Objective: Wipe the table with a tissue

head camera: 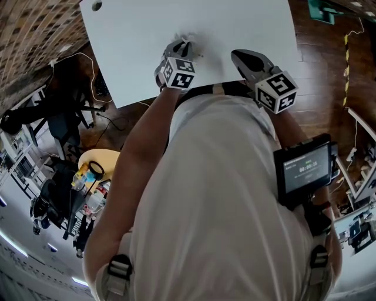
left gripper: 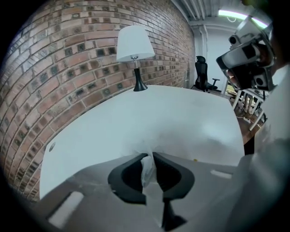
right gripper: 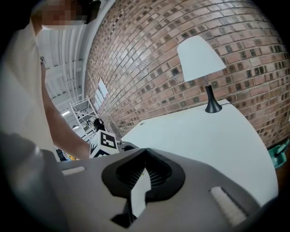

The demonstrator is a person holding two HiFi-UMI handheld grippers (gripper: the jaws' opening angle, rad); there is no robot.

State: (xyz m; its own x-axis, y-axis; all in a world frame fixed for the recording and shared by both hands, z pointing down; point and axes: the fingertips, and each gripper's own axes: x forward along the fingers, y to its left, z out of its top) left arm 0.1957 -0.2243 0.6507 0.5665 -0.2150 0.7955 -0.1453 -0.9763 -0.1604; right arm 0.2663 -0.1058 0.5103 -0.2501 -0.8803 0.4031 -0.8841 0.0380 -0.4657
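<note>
A crumpled white tissue (head camera: 190,40) lies pressed on the white table (head camera: 141,35) near its front edge. My left gripper (head camera: 183,46) points steeply down and is shut on it. In the left gripper view the tissue (left gripper: 147,166) is pinched between the dark jaws of the left gripper (left gripper: 148,155) and bunches out onto the table (left gripper: 172,118). My right gripper (head camera: 236,56) hovers over the table's front edge to the right, apart from the tissue. In its own view the right gripper (right gripper: 145,151) is shut with nothing in it, and the left gripper's marker cube (right gripper: 103,143) shows to the left.
A white-shaded lamp (left gripper: 134,45) (right gripper: 200,59) stands at the table's far end by the brick wall. A cable hole (head camera: 96,6) is near one table corner. A black office chair (head camera: 59,117) and a cluttered round side table (head camera: 97,167) stand on the floor at left.
</note>
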